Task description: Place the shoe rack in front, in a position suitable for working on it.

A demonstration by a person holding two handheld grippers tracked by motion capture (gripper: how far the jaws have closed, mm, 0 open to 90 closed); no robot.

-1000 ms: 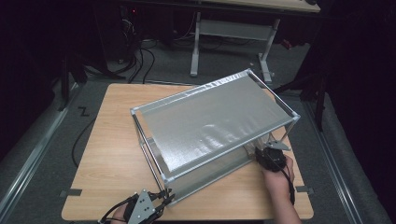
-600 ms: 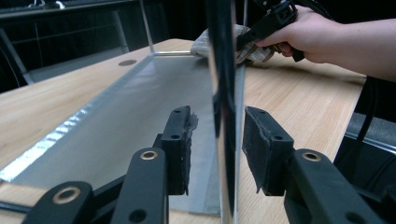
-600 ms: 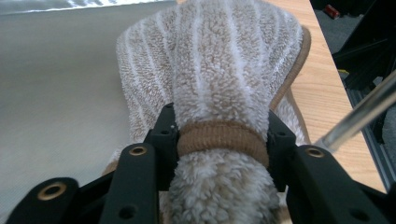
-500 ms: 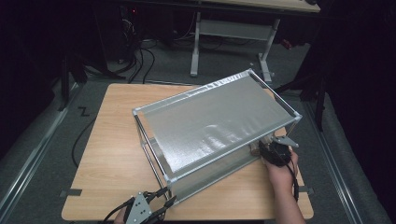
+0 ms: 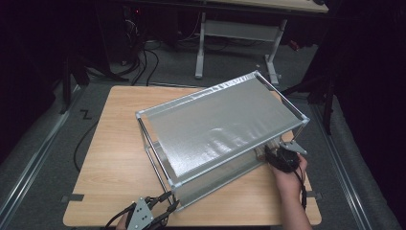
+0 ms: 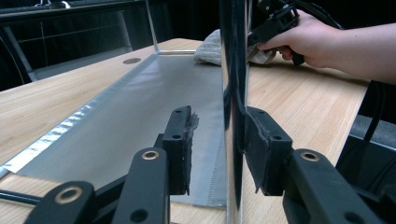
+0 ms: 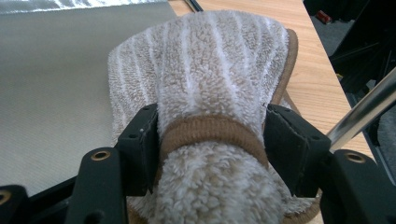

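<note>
The right gripper [image 7: 210, 140] has just been opening, its jaws spread either side of a folded towel [image 7: 205, 79] that bulges between them, the pads at its flanks but no longer squeezing. The towel lies on the lower shelf at the near right corner of the rack [image 5: 225, 129], by the right edge of the table [image 5: 110, 143]. It looks soft, light and floppy: thick beige pile with pale stripes and a brown hem, likely to sag and unfold if lifted by one layer, so the hemmed bundle is the place to pinch it. The left gripper [image 6: 217, 154], at the rack's near left corner, has its jaws parted around the upright post [image 6: 235, 93], the right pad close against it, the left pad clear. From above, the top shelf hides most of the towel, and the right hand [image 5: 287, 175] covers its gripper's tips.
</note>
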